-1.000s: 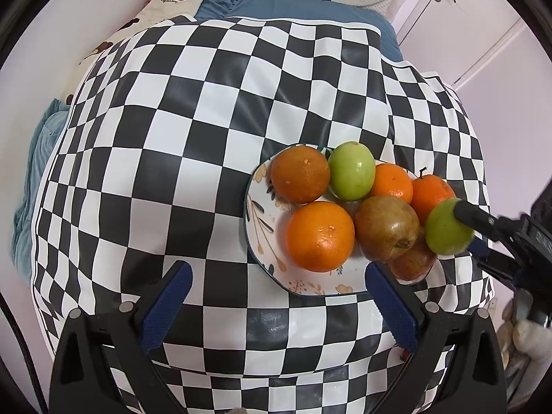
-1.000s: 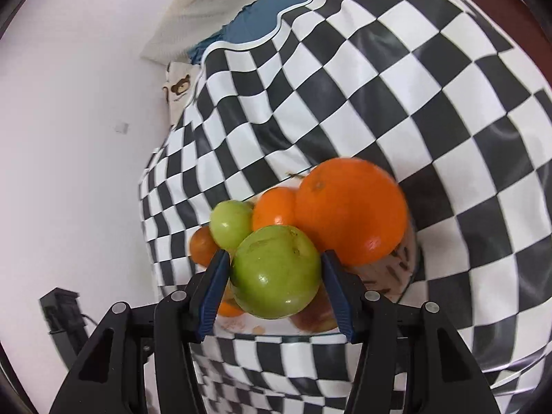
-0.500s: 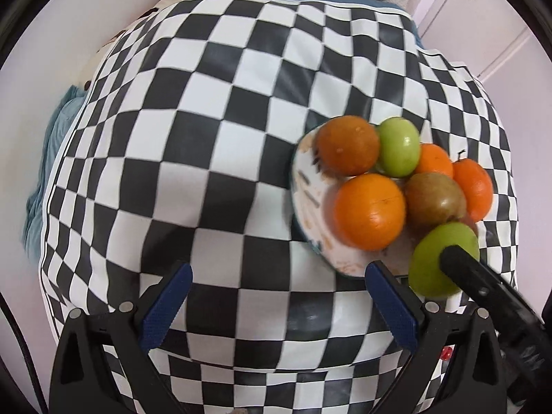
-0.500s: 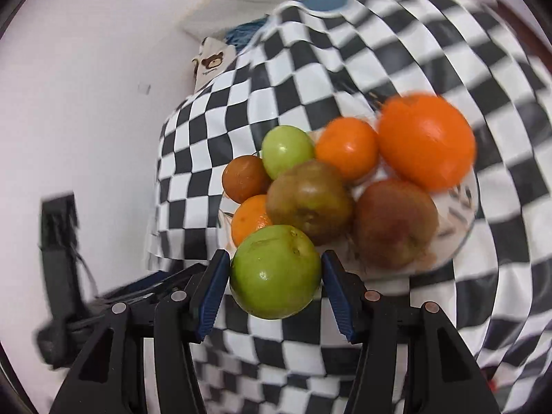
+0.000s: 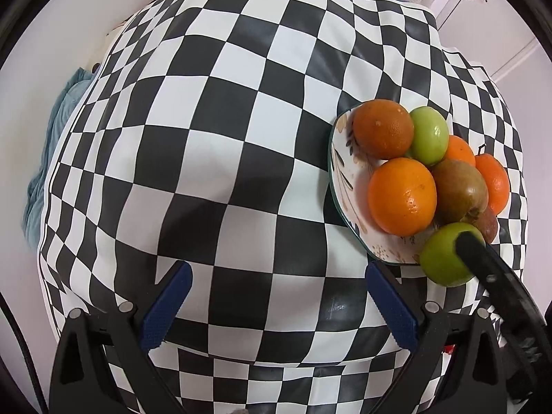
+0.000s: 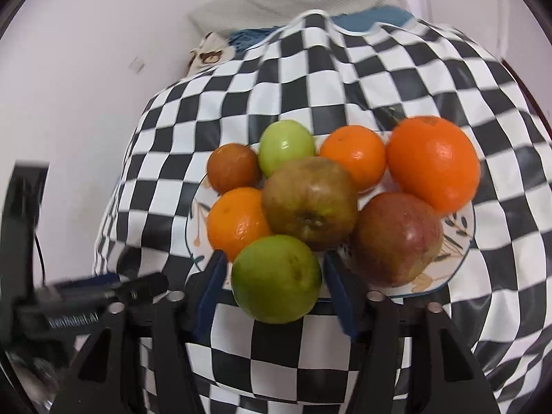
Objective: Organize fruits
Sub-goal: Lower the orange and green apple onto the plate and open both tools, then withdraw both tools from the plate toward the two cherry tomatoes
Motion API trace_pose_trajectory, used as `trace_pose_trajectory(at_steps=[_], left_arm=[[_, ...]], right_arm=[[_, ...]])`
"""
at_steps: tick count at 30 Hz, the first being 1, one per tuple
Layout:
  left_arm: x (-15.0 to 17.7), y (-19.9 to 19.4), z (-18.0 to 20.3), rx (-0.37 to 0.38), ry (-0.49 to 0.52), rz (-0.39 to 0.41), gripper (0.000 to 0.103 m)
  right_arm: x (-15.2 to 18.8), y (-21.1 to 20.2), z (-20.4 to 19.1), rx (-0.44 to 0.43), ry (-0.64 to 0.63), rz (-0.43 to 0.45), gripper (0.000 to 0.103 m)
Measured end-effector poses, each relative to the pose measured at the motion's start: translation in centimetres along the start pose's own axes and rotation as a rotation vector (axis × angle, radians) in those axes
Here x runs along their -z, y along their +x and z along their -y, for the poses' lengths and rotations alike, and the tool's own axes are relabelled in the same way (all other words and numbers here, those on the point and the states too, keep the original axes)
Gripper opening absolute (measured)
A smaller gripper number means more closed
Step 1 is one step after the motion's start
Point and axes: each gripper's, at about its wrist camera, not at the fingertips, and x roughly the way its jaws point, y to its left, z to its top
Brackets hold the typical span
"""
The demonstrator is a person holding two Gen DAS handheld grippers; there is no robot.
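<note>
One smooth round green apple (image 6: pixel 276 277) is sitting between the right claw (image 6: pixel 272 296) pads, which have just been spreading; the left claw (image 5: pixel 276 307) is gaping wide, empty, above the checkered desk (image 5: pixel 207 138).

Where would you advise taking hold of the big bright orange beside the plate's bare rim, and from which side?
Probably from above, gripping the orange across its widest middle: it is round, with no handle. Set one pad on its free side facing the bare rim of the plate, the other in the seam against the brownish apple, which crowds it.
</note>
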Motion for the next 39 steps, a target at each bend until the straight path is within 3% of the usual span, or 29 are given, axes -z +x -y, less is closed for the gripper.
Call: trace_pose_trajectory(at_steps=[4, 13, 18, 20, 22, 26, 33, 39], left_arm=[[-0.1, 0.3, -0.3, 0.004, 0.008, 0.001, 0.103], [0.2, -0.7, 1.0, 0.007, 0.027, 0.001, 0.103], [1.9, -2.0, 1.7, -0.021, 0.035, 0.029, 0.103], [3.1, -3.9, 2.7, -0.047, 0.072, 0.069, 0.103], [4.4, -6.1, 3.6, -0.064, 0.107, 0.113, 0.103], [7.0, -11.0, 5.5, -0.053, 0.158, 0.187, 0.103], [11.0, -18.5, 8.2, -0.001, 0.194, 0.277, 0.103], [12.2, -22.8, 8.5, 0.024, 0.179, 0.342, 0.103]], right_arm=[[-0.5, -0.9, 0.9, -0.025, 0.065, 0.025, 0.084], [-0.5, -4.4, 3.3, -0.008, 0.126, 0.063, 0.085], [0.9, -6.2, 4.3, 0.065, 0.116, 0.058, 0.086], [1.2, -7.2, 3.9, 0.155, 0.075, 0.045, 0.097], [1.5, -9.2, 2.8, 0.244, 0.002, 0.049, 0.098], [2.2, -14.8, 0.6, 0.331, -0.116, 0.117, 0.098], [2.9, -22.7, -1.9, 0.343, -0.15, 0.195, 0.099], [4.0, -27.3, -3.6, 0.334, -0.163, 0.234, 0.099]])
